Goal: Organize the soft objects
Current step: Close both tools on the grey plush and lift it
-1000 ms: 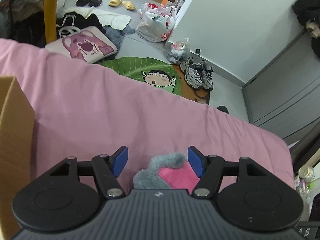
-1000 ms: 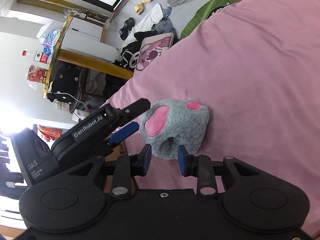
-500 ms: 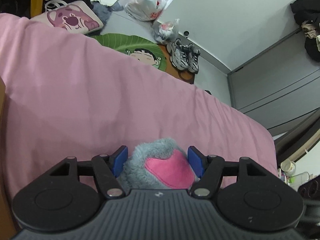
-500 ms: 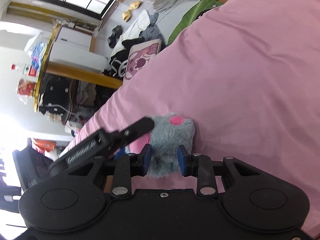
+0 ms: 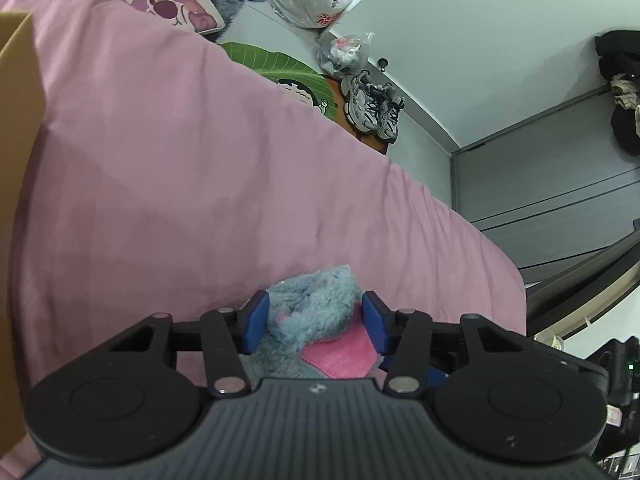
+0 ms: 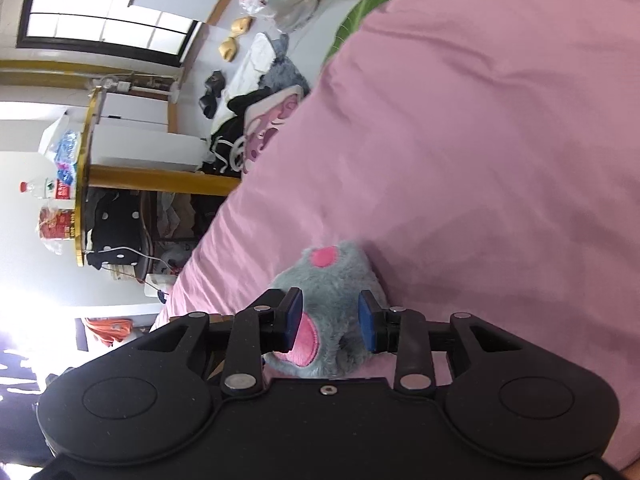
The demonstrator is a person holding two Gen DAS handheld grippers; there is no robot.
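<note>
A grey plush toy (image 5: 316, 312) with pink patches lies on the pink bedsheet (image 5: 180, 168), and both tongs are on it at once. In the left wrist view the left gripper (image 5: 316, 322) has its blue pads (image 5: 256, 322) pressed into the fluffy grey pile on either side, so it is clamped on the toy; the fur bulges up between the pads and a flat bright pink panel shows just below and to the right, next to the right pad. In the right wrist view the right gripper (image 6: 330, 320) likewise squeezes the grey plush toy (image 6: 340, 280), each blue pad (image 6: 366, 322) touching the fur, with a large pink oval patch tucked beside the left pad and a small pink spot on the far rounded end. From this camera the toy's long axis runs roughly along the fingers, away from the gripper body, its rounded end with the small pink spot pointing out over the sheet. The toy rests on the sheet near the bed's near edge in both views. A brown cardboard box (image 5: 16, 128) stands on the sheet at the left edge of the left view, well apart from the toy. Beyond the bed, on the floor, lie a pink bear cushion (image 5: 168, 8), a green leaf mat (image 5: 272, 64), a pair of grey sneakers (image 5: 372, 106) and a plastic bag (image 5: 312, 0).
</note>
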